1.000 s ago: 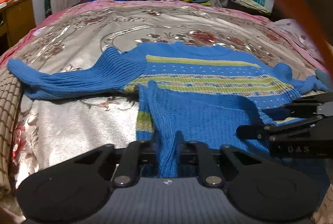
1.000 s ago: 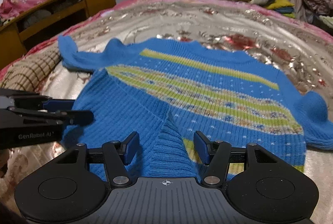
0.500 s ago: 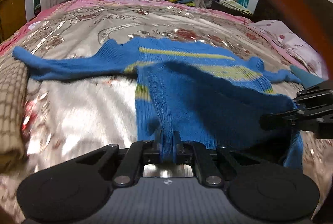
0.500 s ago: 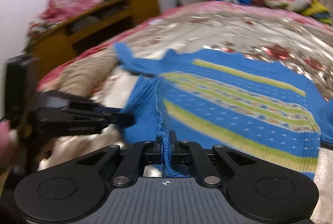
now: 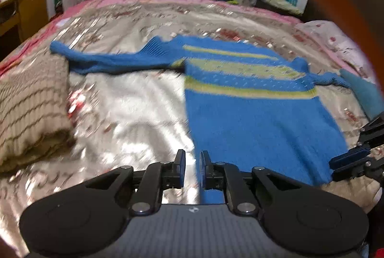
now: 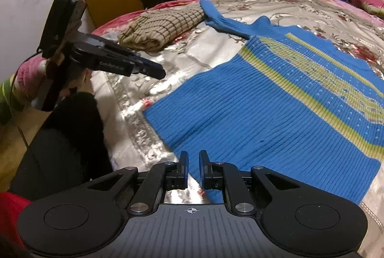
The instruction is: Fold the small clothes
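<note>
Now flat on the bed [image 5: 134, 99]: blue sweater [image 5: 252, 118], hem pulled back. Left gripper [image 5: 192, 168] and right gripper [image 6: 193, 169], jaws slightly apart, just opening, cloth edge between, apparently released. Sleeves next.

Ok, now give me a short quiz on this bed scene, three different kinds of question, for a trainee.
1. True or false: the blue sweater lies spread out on the bedspread.
2. What does the cuff of the outstretched sleeve reach? A) a folded checked cloth; B) a red towel; C) a stack of books.
3. Fill in: the stripes across the sweater's chest are ___ in colour.

Key: 1 true. 2 A. 3 yellow-green.
</note>
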{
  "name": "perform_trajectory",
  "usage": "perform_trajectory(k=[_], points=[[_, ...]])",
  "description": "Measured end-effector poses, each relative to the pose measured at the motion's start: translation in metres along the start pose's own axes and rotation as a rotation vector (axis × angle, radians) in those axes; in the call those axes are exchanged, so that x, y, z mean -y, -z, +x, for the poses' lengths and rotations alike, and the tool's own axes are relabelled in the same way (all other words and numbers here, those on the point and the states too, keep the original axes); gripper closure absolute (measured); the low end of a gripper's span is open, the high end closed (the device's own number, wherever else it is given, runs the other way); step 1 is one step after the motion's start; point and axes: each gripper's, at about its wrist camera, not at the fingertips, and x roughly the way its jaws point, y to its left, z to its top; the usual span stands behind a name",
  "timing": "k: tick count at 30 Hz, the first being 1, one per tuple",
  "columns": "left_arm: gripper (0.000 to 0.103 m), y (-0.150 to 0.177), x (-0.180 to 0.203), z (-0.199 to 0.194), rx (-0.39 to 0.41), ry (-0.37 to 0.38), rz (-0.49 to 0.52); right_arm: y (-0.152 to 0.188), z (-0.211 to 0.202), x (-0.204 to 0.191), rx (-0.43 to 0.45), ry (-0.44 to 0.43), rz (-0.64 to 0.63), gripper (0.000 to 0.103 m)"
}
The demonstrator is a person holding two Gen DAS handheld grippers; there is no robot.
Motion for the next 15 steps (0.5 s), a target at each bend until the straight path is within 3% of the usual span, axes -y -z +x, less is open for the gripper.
perform_trajectory(k=[4,8,12,15], points=[[0.077,-0.01,0.026,0.022,0.02,0.094,0.011,0.002,-0.009,0.007,0.043,0.037,0.064,0.089],[0.077,-0.008,0.05,0.053,-0.027,0.146,0.028,0.012,-0.015,0.033,0.074,0.203,0.221,0.089],[0.077,0.001,0.059,0.071,-0.108,0.108,0.05,0.034,-0.015,0.066,0.055,0.339,0.381,0.086],[0.076,0.004,0.056,0.064,-0.122,0.111,0.05,0.05,-0.009,0.082,0.018,0.358,0.459,0.086]])
